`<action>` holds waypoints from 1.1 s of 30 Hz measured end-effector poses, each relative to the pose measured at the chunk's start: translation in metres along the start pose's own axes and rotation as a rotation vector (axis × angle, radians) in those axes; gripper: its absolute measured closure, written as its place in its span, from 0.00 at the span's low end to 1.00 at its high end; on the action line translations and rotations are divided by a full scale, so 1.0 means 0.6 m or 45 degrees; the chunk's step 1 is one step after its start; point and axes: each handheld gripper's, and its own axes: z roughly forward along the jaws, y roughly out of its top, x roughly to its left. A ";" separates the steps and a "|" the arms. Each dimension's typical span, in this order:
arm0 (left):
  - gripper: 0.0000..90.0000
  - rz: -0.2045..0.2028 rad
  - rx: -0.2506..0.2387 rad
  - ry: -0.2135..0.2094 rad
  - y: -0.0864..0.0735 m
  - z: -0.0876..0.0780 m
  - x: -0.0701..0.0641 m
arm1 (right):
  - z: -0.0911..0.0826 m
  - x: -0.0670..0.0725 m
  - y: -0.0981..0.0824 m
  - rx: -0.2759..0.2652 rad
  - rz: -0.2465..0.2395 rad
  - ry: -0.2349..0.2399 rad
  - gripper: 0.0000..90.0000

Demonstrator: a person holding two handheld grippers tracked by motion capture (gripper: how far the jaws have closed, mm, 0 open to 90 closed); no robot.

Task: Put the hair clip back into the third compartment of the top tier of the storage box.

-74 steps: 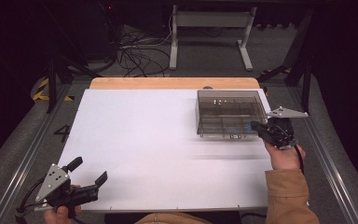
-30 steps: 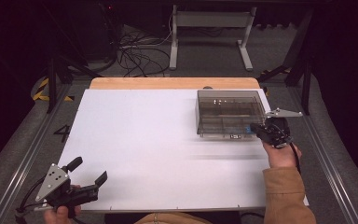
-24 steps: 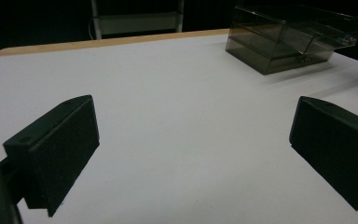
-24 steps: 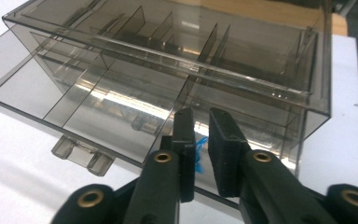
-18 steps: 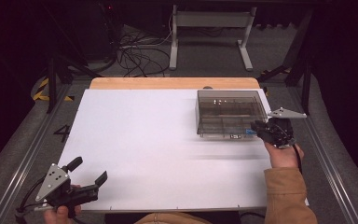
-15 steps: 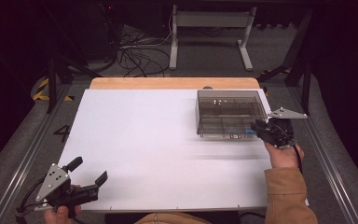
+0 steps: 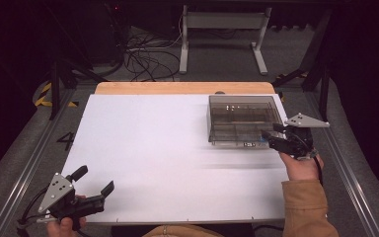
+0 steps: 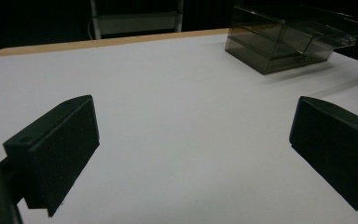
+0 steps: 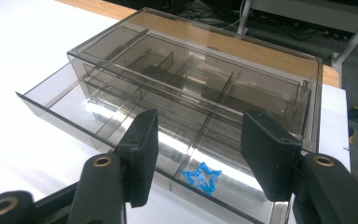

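smoked drawer box (image 9: 191, 88) just beyond right hand-held gripper (image 9: 198, 149)

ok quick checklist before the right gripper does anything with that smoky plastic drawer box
1. Right gripper open: ok, jaws apart, nothing between them.
2. Right gripper lined up with the drawer box: ok, jaws sit just in front of its near edge, by the blue star.
3. Drawer state: it is slid partway out of the box; ok if it is to be pushed shut.
4. Contact with the drawer front: cannot tell.
5. Drawer compartments empty: cannot tell, the tinted plastic hides much.
6. Left gripper out of the way: ok, open at the white table's near left corner.
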 end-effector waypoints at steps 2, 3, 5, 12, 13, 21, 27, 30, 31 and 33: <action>0.02 0.000 -0.001 0.001 0.000 0.000 0.000 | -0.001 0.001 0.000 0.000 -0.001 0.003 0.52; 0.02 -0.001 0.000 0.000 0.000 0.000 0.000 | -0.001 0.001 0.000 -0.002 0.002 0.005 0.52; 0.02 0.000 0.001 0.001 0.000 0.000 0.000 | -0.002 0.002 0.001 -0.005 -0.008 0.010 0.51; 0.03 0.000 0.001 0.000 0.000 0.001 0.000 | -0.011 0.010 0.002 -0.039 -0.016 0.067 0.41; 0.02 0.000 0.000 0.001 0.000 0.000 0.000 | -0.013 0.012 0.001 -0.046 -0.021 0.086 0.39; 0.02 0.001 0.001 0.000 0.000 0.001 0.000 | -0.023 0.031 -0.006 -0.088 -0.059 0.229 0.20; 0.02 0.000 0.003 -0.002 0.000 0.002 -0.001 | -0.030 0.042 -0.022 -0.141 -0.088 0.331 0.11; 0.02 0.003 0.005 -0.001 0.000 0.002 -0.001 | -0.031 0.048 -0.031 -0.145 -0.125 0.354 0.08; 0.03 0.004 0.005 -0.001 0.000 0.002 -0.001 | -0.031 0.049 -0.034 -0.146 -0.127 0.361 0.08; 0.02 0.003 0.007 -0.001 -0.001 0.002 -0.001 | -0.033 0.053 -0.040 -0.154 -0.139 0.378 0.06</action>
